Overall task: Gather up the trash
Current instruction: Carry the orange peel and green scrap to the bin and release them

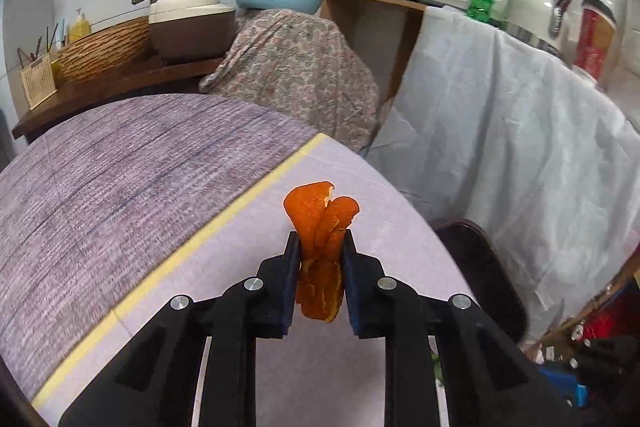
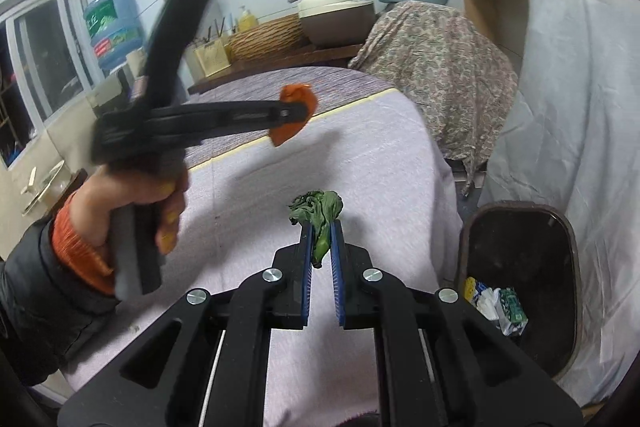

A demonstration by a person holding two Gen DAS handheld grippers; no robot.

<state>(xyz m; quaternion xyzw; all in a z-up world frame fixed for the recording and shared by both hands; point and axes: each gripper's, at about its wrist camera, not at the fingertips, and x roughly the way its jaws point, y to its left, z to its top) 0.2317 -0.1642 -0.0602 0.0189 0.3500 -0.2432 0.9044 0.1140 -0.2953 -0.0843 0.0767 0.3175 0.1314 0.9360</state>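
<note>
A: Where the cloth-covered counter [image 2: 360, 163] ends, what stands beside it?
B: A dark trash bin [image 2: 520, 291], cartons inside.
A: And the tongs?
B: Above the counter, the left tongs [image 1: 320, 247] pinch an orange peel [image 1: 320, 223]; the right tongs [image 2: 321, 231] squeeze a wilted green leaf [image 2: 320, 211].

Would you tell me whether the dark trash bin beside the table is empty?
Not empty: the trash bin already holds crumpled packaging at its bottom.
</note>
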